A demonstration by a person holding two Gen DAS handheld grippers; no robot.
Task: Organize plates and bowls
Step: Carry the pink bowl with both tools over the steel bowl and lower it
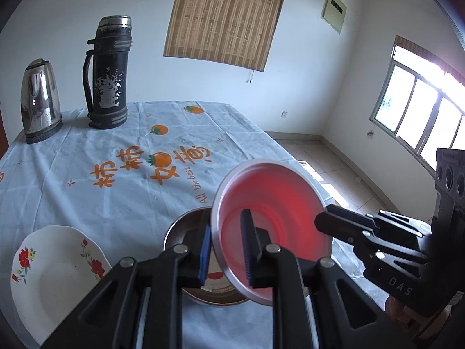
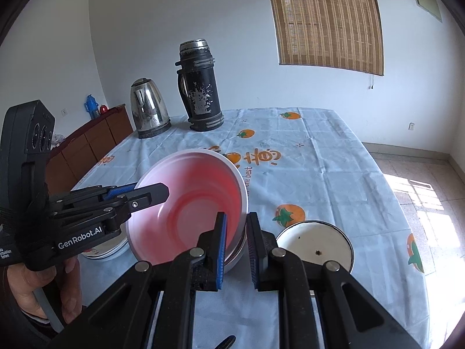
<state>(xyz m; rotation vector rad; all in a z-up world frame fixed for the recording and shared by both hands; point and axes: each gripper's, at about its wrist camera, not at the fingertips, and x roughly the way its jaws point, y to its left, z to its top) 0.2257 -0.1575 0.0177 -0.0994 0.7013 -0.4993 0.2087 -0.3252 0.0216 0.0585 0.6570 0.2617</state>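
Observation:
A bowl (image 1: 279, 203) (image 2: 197, 192), red inside with a pale rim, hangs tilted above the table, held from both sides. My left gripper (image 1: 226, 232) is shut on its near rim in the left wrist view, and shows at the left of the right wrist view (image 2: 148, 190). My right gripper (image 2: 237, 226) is shut on the opposite rim, and its tip (image 1: 322, 221) shows at the bowl's right edge. Under the bowl lies a metal-rimmed dish (image 1: 181, 229). A white floral plate (image 1: 55, 267) lies at the near left. A round white dish (image 2: 316, 244) lies to the right.
A steel kettle (image 1: 39, 107) and a tall black thermos (image 1: 109, 75) stand at the table's far end. The pale blue tablecloth (image 1: 116, 192) has orange print. The table's right edge (image 2: 407, 203) drops to a tiled floor. A brown cabinet (image 2: 93, 142) stands on the left.

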